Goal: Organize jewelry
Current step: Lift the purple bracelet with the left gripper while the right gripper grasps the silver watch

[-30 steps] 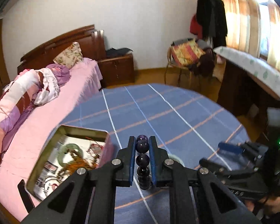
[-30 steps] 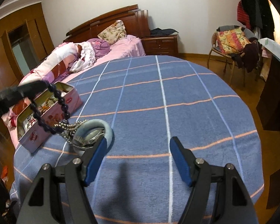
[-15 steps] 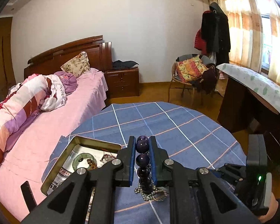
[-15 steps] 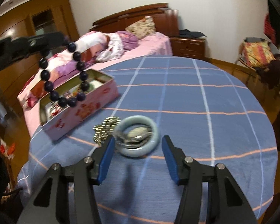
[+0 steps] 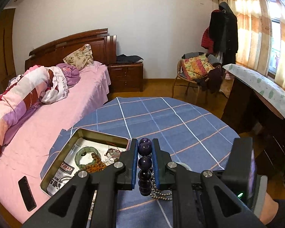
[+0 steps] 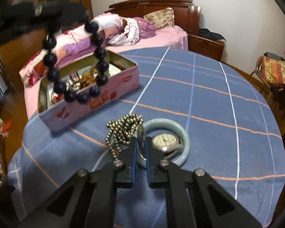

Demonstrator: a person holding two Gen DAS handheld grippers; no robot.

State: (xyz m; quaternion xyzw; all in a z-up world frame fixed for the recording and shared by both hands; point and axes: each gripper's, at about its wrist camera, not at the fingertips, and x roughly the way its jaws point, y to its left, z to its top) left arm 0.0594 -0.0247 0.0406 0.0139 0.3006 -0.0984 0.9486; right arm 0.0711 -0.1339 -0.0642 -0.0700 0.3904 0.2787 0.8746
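My left gripper (image 5: 144,146) is shut on a dark purple bead bracelet (image 5: 144,159) and holds it in the air; in the right wrist view the bracelet (image 6: 77,64) hangs above the open pink tin (image 6: 112,96). The tin (image 5: 102,134) holds a green bangle (image 5: 87,156) and brown beads. My right gripper (image 6: 140,144) is shut on the near rim of a pale jade bangle (image 6: 186,146) lying on the blue tablecloth. A wristwatch (image 6: 166,141) lies inside the bangle. A silver ball chain (image 6: 124,128) is heaped just left of it.
The round table (image 6: 209,98) has a blue checked cloth. A pink bed (image 5: 47,114) runs along its left side, with a dark phone (image 5: 27,192) on it. A chair (image 5: 195,72) and a desk (image 5: 260,87) stand to the right.
My right gripper closed from wide open onto the jade bangle's rim. My left gripper rose with the bead bracelet and now hangs it over the tin.
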